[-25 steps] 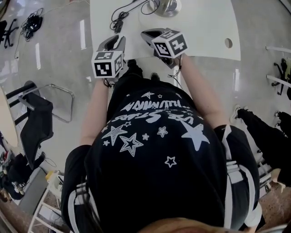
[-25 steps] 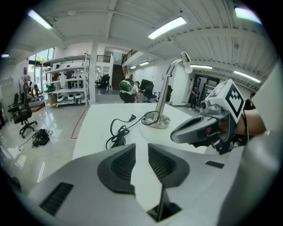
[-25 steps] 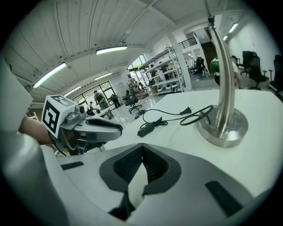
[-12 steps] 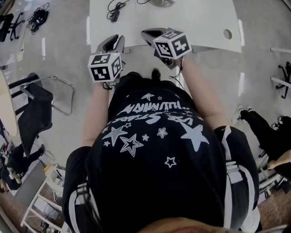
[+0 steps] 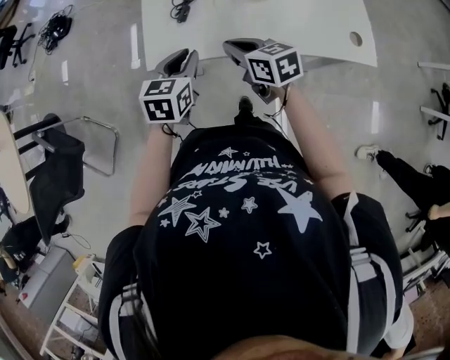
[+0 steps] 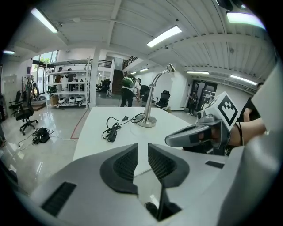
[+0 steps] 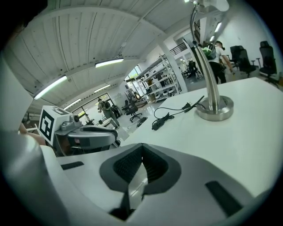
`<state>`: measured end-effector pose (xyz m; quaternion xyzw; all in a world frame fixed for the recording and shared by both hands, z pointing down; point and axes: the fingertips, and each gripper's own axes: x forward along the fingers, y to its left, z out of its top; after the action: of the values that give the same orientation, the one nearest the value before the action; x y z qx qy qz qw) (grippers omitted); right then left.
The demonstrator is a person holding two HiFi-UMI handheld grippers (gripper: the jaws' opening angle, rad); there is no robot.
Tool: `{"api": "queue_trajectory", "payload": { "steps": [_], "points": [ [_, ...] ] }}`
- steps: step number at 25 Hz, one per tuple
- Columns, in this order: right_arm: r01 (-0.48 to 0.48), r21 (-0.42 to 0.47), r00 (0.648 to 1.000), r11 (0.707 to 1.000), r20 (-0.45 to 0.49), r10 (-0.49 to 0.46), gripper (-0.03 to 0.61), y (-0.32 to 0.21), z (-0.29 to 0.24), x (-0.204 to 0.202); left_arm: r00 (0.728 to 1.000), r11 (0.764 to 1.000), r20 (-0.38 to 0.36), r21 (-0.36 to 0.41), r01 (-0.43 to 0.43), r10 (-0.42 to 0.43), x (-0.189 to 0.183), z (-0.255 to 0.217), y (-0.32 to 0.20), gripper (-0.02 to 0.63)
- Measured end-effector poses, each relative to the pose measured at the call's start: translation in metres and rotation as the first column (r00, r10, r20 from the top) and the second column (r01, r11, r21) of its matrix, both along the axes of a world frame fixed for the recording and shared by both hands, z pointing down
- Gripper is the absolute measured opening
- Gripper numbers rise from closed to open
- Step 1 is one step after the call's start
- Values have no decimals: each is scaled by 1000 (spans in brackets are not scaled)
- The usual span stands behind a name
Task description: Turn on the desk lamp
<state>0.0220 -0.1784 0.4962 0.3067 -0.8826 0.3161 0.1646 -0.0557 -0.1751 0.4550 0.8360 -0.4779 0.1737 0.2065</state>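
Note:
The desk lamp (image 6: pixel 153 98) has a bent chrome neck and a round base (image 7: pixel 215 110) at the far side of the white table (image 5: pixel 309 28). Its black cord with an inline switch (image 6: pixel 111 132) lies left of the base; the cord's switch (image 5: pixel 184 8) shows at the head view's top edge, the lamp itself out of that view. My left gripper (image 6: pixel 142 148) hangs at the table's near edge, jaws apart, nothing between them. My right gripper (image 7: pixel 142 148) is beside it, jaws meeting at the tips, empty. Both are well short of the lamp.
A round cable hole (image 5: pixel 356 39) is at the table's right end. A dark chair (image 5: pixel 60 169) stands on the floor to my left. Shelving (image 6: pixel 73 86), office chairs (image 6: pixel 24 112) and people (image 6: pixel 128 90) are far behind the table.
The table has slid toward the top of the head view and the lamp base has left it. Both grippers now sit at the table's near edge rather than over it.

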Motion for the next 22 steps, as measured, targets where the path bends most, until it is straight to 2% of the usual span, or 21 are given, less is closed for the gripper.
{"api": "queue_trajectory", "payload": {
  "steps": [9, 16, 22],
  "points": [
    [-77, 12, 997, 997, 23, 77, 5, 42, -11, -40, 997, 997, -33, 29, -72, 73, -35, -9, 37, 78],
    [-117, 62, 993, 991, 0, 117, 5, 79, -19, -58, 994, 994, -42, 55, -98, 100, -52, -9, 70, 14],
    [-148, 87, 989, 985, -7, 149, 6, 117, -24, -66, 988, 988, -60, 63, -140, 143, -57, -9, 101, 9]
  ]
}}
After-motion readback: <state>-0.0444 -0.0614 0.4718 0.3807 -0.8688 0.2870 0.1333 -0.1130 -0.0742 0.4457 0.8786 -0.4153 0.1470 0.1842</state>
